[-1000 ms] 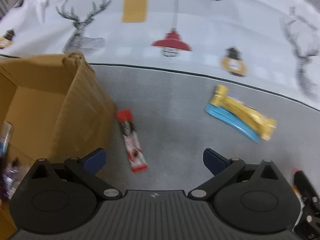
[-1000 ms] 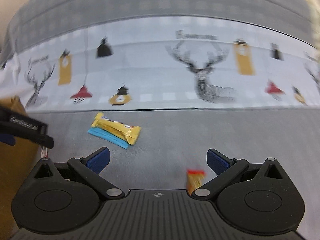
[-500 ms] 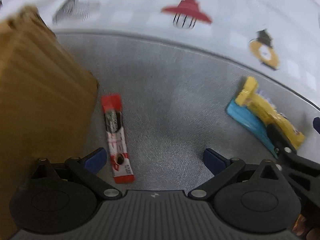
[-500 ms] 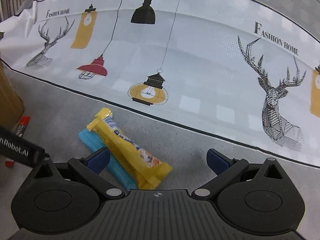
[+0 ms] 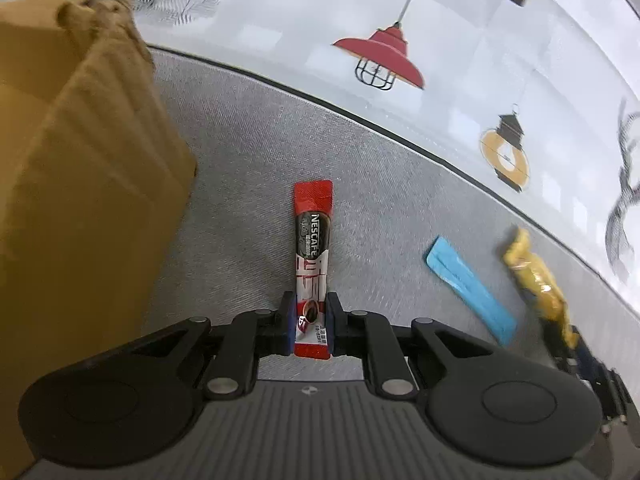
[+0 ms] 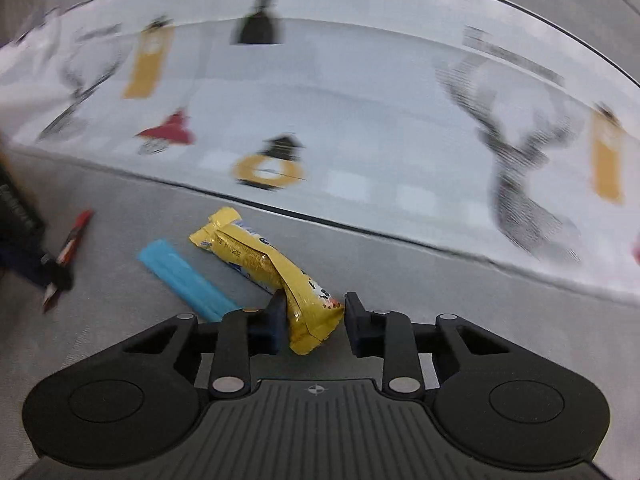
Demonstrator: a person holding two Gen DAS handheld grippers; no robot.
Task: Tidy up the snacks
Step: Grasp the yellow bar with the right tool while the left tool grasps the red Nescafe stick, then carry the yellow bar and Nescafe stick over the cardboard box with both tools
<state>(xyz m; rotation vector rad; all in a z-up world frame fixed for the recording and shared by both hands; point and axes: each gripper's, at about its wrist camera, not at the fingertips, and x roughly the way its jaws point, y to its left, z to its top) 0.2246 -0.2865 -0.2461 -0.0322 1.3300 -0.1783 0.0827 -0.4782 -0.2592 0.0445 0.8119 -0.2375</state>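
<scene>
A red Nescafe coffee stick point(image 5: 312, 256) lies on the grey cloth, and my left gripper point(image 5: 311, 326) is shut on its near end. A yellow snack bar point(image 6: 276, 276) lies tilted on the cloth; my right gripper point(image 6: 314, 322) has closed around its near end, with the left pad touching and a small gap at the right pad. A blue flat packet point(image 6: 186, 280) lies just left of the yellow bar; it also shows in the left wrist view point(image 5: 470, 290). The yellow bar point(image 5: 538, 288) shows there too.
A brown cardboard box point(image 5: 76, 184) stands at the left, close to the coffee stick. Beyond the grey cloth lies a white cloth point(image 5: 440, 40) printed with lamps and deer. The left gripper shows blurred at the left edge of the right wrist view point(image 6: 24, 248).
Both grippers were open and apart from the snacks; now the left has closed on the coffee stick and the right has closed around the yellow bar. The yellow bar has come off the blue packet.
</scene>
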